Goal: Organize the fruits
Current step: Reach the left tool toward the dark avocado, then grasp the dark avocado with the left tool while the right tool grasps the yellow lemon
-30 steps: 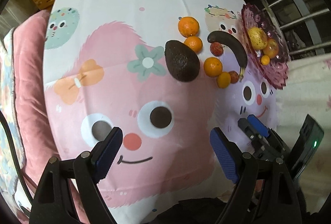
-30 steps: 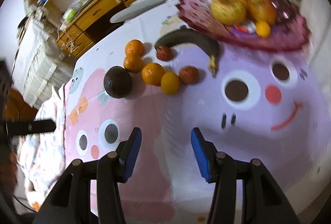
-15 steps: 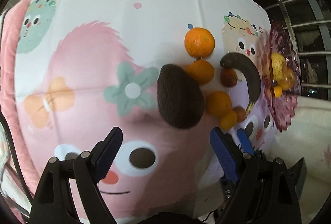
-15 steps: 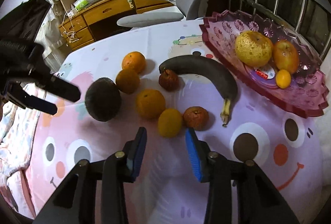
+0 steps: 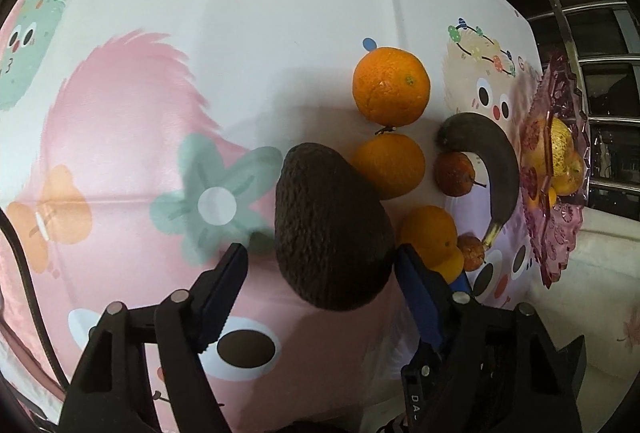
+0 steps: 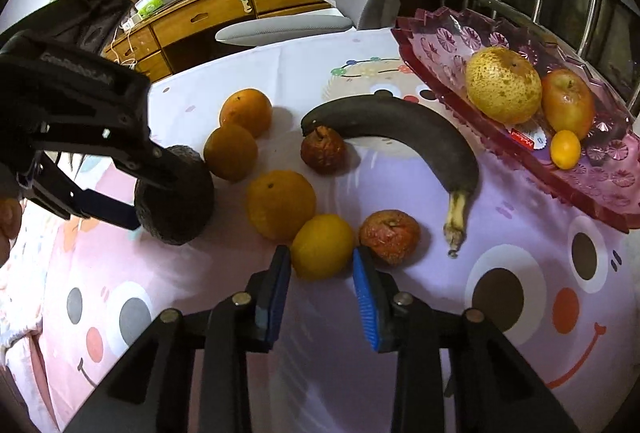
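My open left gripper point(image 5: 320, 265) straddles the avocado point(image 5: 332, 229), long axis toward 12 o'clock, seemingly untouched; right gripper point(image 6: 322, 263) open.

Left gripper point(image 5: 320, 265) advanced, fingers now flanking avocado point(image 5: 332, 229).

Raised lettering runs along the black body of the left gripper point(image 6: 76, 73) in the right wrist view, at ten o'clock, too blurred to spell out; white letters "DA" stand on the black gripper body point(image 5: 416, 403) at five o'clock in the left wrist view; a red and white sticker point(image 6: 528, 140) in the pink tray point(image 6: 448, 37) carries print too small to read.
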### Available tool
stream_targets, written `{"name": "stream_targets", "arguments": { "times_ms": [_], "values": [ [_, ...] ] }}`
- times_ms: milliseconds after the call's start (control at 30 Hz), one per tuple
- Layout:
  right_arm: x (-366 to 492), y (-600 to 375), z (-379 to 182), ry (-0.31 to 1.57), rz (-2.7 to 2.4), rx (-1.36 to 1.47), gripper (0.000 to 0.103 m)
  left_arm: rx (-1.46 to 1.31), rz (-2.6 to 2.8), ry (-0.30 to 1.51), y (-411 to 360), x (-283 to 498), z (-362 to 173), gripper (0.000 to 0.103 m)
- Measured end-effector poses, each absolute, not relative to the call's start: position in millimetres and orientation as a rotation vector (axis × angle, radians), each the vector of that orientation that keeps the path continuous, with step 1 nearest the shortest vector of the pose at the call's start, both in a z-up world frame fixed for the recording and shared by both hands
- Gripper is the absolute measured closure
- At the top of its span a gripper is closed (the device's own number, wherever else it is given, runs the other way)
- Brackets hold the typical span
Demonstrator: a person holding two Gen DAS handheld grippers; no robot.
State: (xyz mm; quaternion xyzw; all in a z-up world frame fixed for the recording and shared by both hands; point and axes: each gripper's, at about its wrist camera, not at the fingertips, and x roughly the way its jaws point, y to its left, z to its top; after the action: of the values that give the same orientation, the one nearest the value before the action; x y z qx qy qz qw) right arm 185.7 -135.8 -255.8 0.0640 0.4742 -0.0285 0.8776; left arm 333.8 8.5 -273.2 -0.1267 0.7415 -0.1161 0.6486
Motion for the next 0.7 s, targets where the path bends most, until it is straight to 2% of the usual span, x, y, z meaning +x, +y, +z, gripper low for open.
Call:
{"name": "stream_targets", "arguments": {
  "times_ms": [400,700],
  "values": [
    [191,-136,-262,0.976,-0.073,0.132,0.071,-0.296,-0.291,1.685,1,343,-283,0.045],
    [190,-138,-261,0.989,-0.07,0.129,0.073,-0.28,-0.279,1.683,5,341,-279,0.046]
  ]
}}
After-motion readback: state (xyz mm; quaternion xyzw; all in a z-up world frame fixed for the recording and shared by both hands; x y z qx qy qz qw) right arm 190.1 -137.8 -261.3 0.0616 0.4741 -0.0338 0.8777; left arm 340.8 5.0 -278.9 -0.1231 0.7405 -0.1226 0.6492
